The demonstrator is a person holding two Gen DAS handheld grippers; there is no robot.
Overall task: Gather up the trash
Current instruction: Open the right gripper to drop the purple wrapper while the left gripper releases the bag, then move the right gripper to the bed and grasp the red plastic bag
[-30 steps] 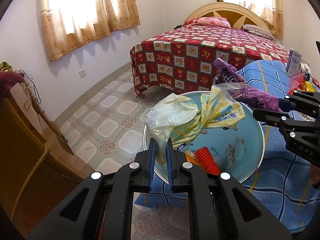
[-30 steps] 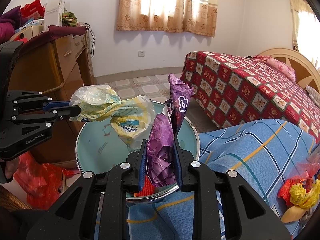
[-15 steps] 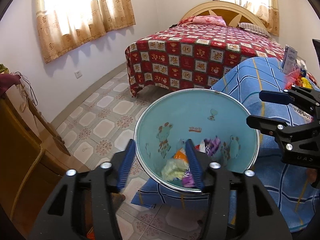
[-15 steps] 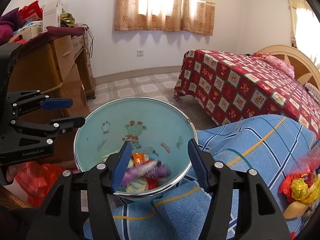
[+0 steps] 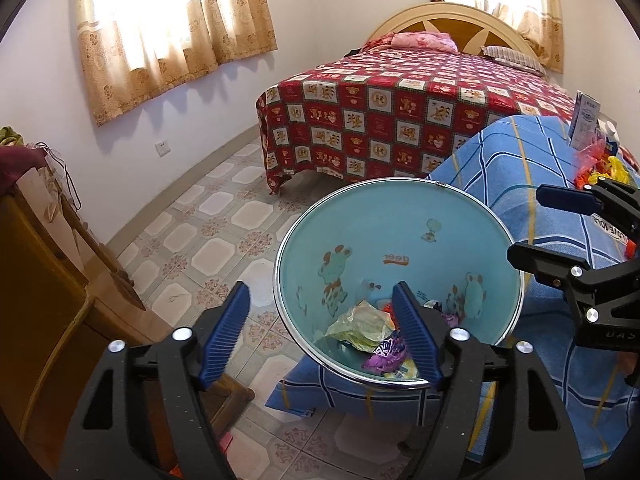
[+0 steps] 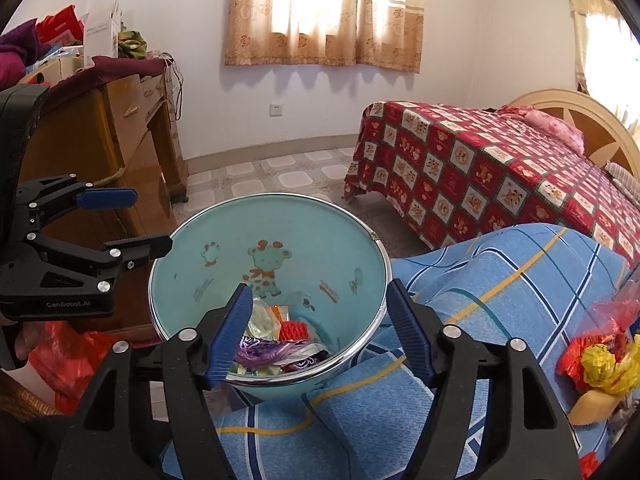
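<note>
A light blue trash bin with cartoon animals stands beside the blue plaid cloth; it also shows in the right wrist view. Crumpled wrappers lie at its bottom: a yellowish bag and a purple bag, also in the right wrist view. My left gripper is open and empty above the bin's near left rim. My right gripper is open and empty over the bin. More red and yellow wrappers lie on the cloth at the right.
A bed with a red patterned cover stands behind. A wooden dresser is at the left, with a red plastic bag on the floor by it. A white carton stands on the blue cloth.
Both grippers opened and dropped their bags, the yellowish one from the left and the purple one from the right, into the bin. Both now open wider.
</note>
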